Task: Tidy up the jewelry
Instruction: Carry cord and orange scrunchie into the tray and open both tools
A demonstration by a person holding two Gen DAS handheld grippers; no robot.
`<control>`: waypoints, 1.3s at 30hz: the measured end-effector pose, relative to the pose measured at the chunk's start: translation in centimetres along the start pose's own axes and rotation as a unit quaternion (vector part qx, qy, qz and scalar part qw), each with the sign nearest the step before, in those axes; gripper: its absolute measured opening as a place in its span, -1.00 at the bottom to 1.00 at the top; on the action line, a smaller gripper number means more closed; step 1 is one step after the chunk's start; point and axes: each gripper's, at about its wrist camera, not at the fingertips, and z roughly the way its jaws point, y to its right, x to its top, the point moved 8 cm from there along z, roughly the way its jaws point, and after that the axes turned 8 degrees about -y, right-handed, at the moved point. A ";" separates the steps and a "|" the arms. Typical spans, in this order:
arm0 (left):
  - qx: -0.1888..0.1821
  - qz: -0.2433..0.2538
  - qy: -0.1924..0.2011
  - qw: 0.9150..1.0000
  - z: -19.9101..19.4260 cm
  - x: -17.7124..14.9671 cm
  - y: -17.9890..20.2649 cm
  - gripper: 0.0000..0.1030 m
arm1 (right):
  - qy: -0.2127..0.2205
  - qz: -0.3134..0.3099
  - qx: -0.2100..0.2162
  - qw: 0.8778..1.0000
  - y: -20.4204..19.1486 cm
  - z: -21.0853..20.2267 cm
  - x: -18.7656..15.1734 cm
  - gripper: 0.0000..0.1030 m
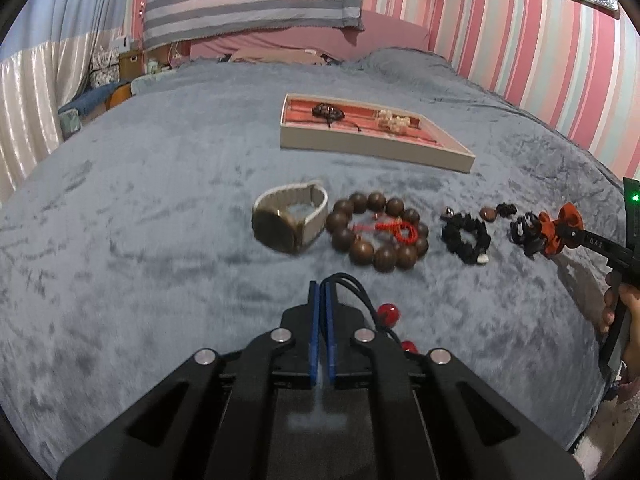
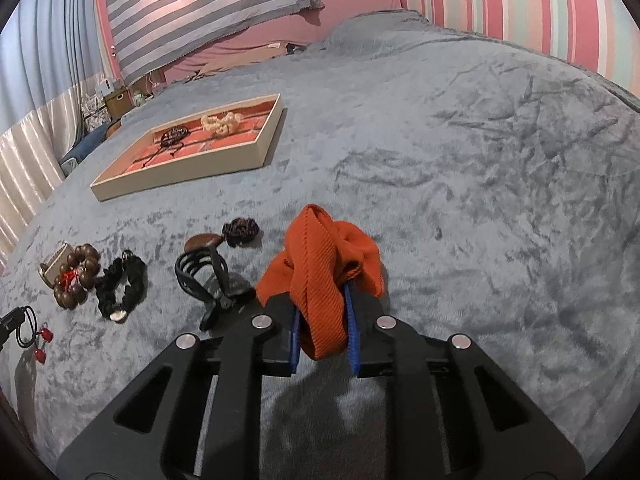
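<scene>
Right gripper (image 2: 322,322) clenched on a soft, light orange ribbed-fabric scrunchie (image 2: 320,264) at mid-band; left gripper (image 1: 322,292) pinching a thin, limp dark hair-tie cord with red beads (image 1: 389,314).

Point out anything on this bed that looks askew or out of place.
The black claw-style hair clip lies tipped on its side beside the orange ribbed fabric bow. The beige-strapped round watch rests tilted on its edge. In the cream tray nothing looks spilled.

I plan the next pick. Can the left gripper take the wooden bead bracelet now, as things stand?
Probably not yet. The left gripper is shut on a black hair tie with red beads, so its jaws are occupied. The path itself looks free: the wooden bead bracelet lies uncovered just ahead.
</scene>
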 end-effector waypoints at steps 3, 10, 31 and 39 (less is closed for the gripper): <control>0.001 0.005 0.008 1.000 -0.1 1.0 0.1 -0.94 | 0.004 0.000 -0.001 1.000 0.1 -0.1 0.5 -0.66; -0.002 0.015 0.027 1.000 -0.4 3.2 0.6 -0.94 | 0.015 0.000 -0.001 1.000 -0.1 -0.2 1.9 -0.66; 0.010 0.049 0.065 0.997 3.3 17.3 1.5 -0.94 | 0.065 -0.040 0.021 0.997 -6.4 1.9 14.3 -0.66; 0.013 0.033 0.055 0.998 8.0 24.3 1.2 -0.94 | 0.066 -0.059 0.015 0.996 -10.2 5.8 19.8 -0.66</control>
